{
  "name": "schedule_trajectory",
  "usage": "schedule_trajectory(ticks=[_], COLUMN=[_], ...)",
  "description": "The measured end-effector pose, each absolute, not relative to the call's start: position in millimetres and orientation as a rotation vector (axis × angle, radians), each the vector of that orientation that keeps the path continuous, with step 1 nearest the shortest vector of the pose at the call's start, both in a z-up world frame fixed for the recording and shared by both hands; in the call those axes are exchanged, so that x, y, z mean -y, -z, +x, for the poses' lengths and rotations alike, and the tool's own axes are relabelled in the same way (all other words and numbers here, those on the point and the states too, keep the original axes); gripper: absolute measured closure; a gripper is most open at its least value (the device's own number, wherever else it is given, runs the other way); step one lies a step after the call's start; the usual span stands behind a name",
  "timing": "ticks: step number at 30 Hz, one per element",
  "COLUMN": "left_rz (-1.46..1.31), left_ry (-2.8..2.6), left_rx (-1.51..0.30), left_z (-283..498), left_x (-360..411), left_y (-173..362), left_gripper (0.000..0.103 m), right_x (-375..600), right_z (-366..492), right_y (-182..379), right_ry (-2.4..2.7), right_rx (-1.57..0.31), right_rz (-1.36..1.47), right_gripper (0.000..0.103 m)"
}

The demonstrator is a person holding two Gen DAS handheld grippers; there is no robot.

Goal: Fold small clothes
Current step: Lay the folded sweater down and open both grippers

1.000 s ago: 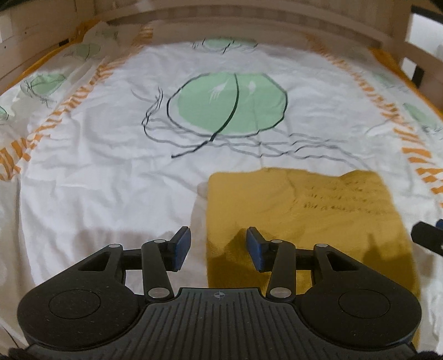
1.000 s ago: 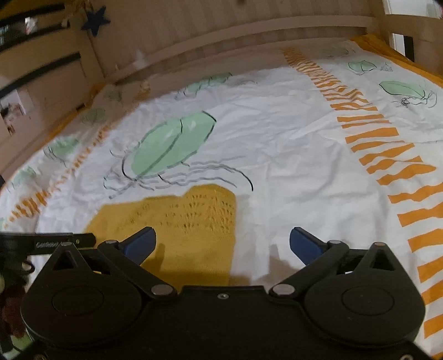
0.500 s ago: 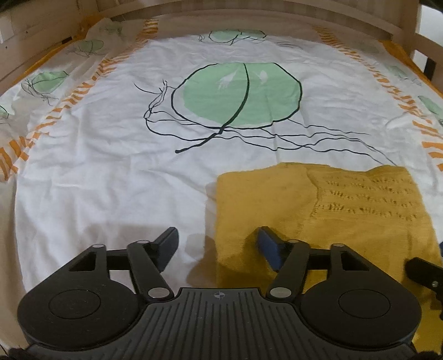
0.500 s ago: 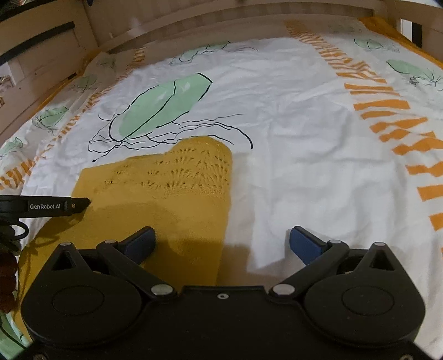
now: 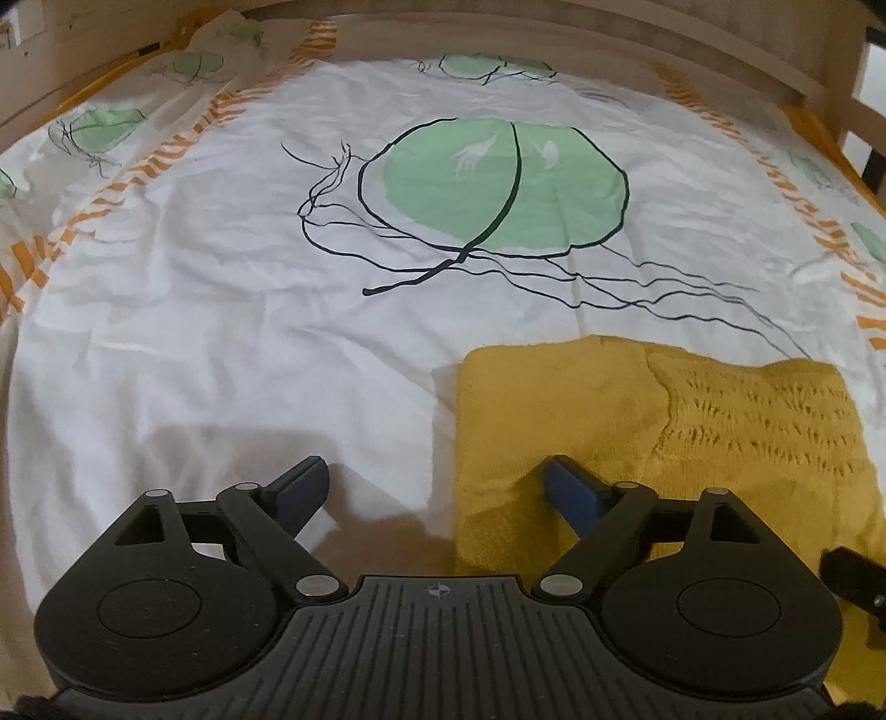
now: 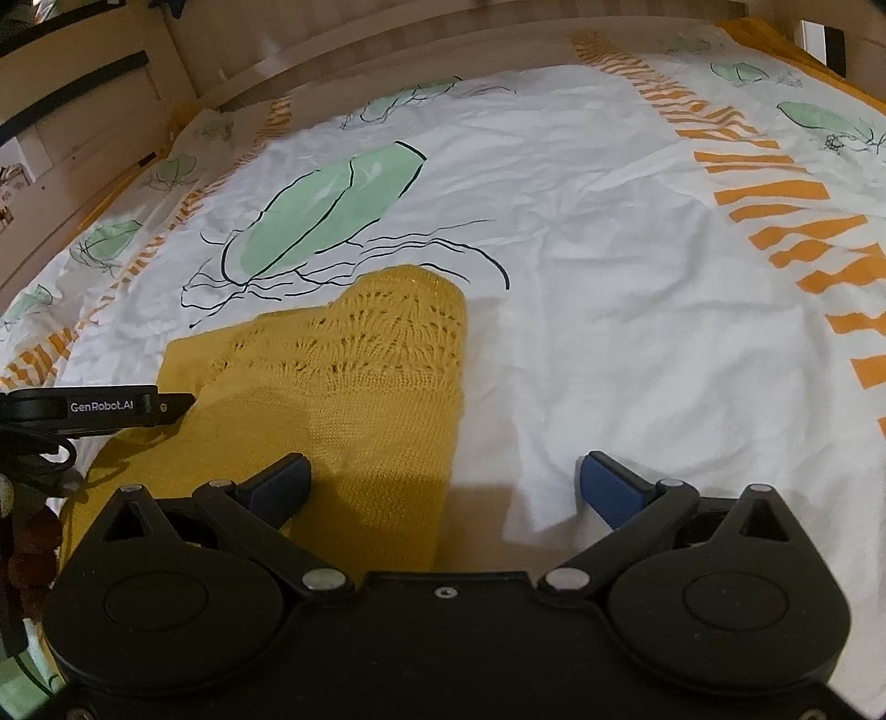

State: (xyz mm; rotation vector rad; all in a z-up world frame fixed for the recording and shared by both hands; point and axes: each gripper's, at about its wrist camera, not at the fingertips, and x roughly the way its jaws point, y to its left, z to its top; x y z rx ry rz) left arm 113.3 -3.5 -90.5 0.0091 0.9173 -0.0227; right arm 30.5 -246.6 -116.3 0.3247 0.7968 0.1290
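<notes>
A folded mustard-yellow knitted garment (image 5: 637, 443) lies flat on the white printed bedsheet (image 5: 221, 332). The left gripper (image 5: 437, 487) is opening over its nine o'clock edge, pinching nothing. The right gripper (image 6: 443, 487) gapes wide, straddling its three o'clock edge.

A white bed sheet (image 5: 232, 354) printed with green leaf shapes and orange dashed bands covers the bed. A pale wooden bed frame (image 5: 637, 39) curves round from nine o'clock through twelve to three. At ten o'clock stands light wooden furniture (image 6: 83, 111) with dark handles. Lighting is dim, warm.
</notes>
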Motion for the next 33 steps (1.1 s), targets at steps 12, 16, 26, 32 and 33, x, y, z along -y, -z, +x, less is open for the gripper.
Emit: schedule_trajectory(ticks=[12, 16, 26, 32, 33], left_rz=[-0.078, -0.059, 0.034, 0.023, 0.015], left_ry=[0.086, 0.02, -0.039, 0.002, 0.005], left_rx=[-0.911, -0.866, -0.756, -0.788, -0.798], left_z=[122.3, 122.5, 74.7, 37.7, 31.7], left_x=[-12.6, -24.5, -41.7, -39.2, -38.3], left_y=[85.6, 67.1, 0.9, -11.2, -10.8], left_gripper=[0.018, 0.018, 0.018, 0.018, 0.018], right_x=[253.4, 264.2, 260.6, 254.1, 253.5], right_z=[33.6, 32.0, -10.5, -42.9, -48.1], right_y=[115.5, 110.9, 59.0, 30.2, 28.4], right_ry=[-0.151, -0.142, 0.017, -0.013, -0.021], right_rx=[-0.812, -0.809, -0.677, -0.631, -0.633], right_rz=[0.393, 0.467, 0.332, 0.342, 0.353], right_gripper=[0.0, 0.001, 0.001, 0.001, 0.001])
